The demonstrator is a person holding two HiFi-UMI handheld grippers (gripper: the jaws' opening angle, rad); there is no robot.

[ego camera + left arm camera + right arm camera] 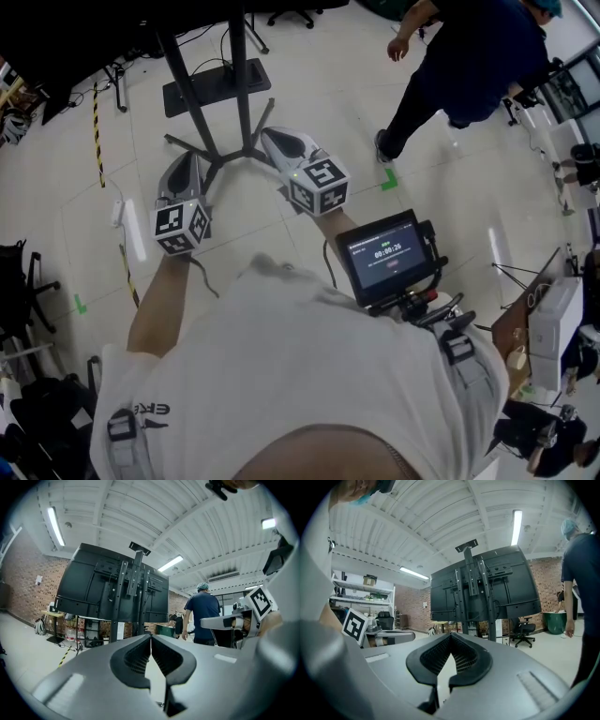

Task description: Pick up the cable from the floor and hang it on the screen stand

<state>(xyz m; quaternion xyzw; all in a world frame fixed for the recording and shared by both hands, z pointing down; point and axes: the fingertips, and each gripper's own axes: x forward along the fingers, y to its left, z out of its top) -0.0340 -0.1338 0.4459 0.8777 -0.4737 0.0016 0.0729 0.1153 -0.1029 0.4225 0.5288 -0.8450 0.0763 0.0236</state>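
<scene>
Fingers clenched on nothing, left gripper (190, 159) and right gripper (271, 137) face the screen stand (201, 101); the yellow-black cable (97, 131) trails along the floor (328, 103), nearest the left.

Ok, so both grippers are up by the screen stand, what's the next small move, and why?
Probably lower the left gripper toward the striped yellow-and-black cable on the floor to its left, opening its jaws on the way. It and the right gripper are shut and empty, held level, and the cable lies untouched, nearer the left one.
</scene>
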